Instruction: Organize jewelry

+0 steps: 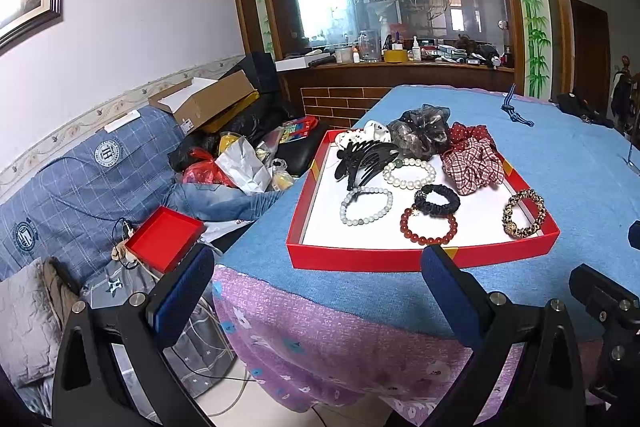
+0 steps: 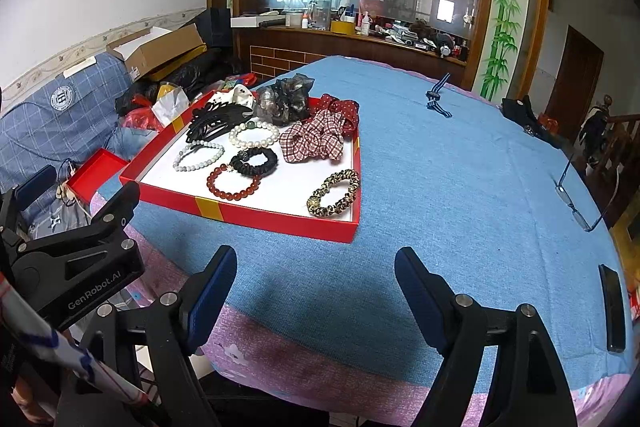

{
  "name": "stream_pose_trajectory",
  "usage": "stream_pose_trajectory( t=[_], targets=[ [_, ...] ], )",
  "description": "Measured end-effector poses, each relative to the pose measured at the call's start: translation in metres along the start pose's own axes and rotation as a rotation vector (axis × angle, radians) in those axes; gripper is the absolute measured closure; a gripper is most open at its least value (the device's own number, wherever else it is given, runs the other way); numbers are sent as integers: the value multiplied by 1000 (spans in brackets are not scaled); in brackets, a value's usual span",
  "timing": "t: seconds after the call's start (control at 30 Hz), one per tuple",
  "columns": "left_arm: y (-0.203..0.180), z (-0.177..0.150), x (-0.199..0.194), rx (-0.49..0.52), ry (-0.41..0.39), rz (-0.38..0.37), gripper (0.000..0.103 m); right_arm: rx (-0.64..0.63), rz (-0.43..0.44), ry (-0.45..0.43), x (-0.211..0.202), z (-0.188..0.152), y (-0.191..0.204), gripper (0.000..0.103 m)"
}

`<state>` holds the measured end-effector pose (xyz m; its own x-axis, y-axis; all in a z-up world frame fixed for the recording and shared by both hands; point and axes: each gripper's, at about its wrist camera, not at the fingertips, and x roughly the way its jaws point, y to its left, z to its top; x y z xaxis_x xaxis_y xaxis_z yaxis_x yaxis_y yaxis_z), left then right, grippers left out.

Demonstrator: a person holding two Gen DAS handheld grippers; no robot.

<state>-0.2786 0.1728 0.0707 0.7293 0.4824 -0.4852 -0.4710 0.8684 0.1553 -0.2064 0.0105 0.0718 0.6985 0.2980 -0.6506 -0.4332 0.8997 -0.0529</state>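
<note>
On blue cloth: shallow red cardboard tray (image 2: 280,217), long axis running away toward mirror.
Black hair claw (image 1: 362,159): teeth toward viewer.
Left gripper (image 1: 316,279): spread wide, empty.
Right gripper (image 2: 316,279): spread wide, empty.

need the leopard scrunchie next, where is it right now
The leopard scrunchie lies in the red tray's near right corner in both views, apart from the dark red bead bracelet to its left.
</note>
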Motion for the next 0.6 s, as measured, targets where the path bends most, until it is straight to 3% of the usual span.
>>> stream_pose_trajectory(
  t=[0.6],
  targets=[
    [2, 1, -2, 1, -4, 5, 0, 0, 0, 0, 0, 1, 1, 18]
  ],
)
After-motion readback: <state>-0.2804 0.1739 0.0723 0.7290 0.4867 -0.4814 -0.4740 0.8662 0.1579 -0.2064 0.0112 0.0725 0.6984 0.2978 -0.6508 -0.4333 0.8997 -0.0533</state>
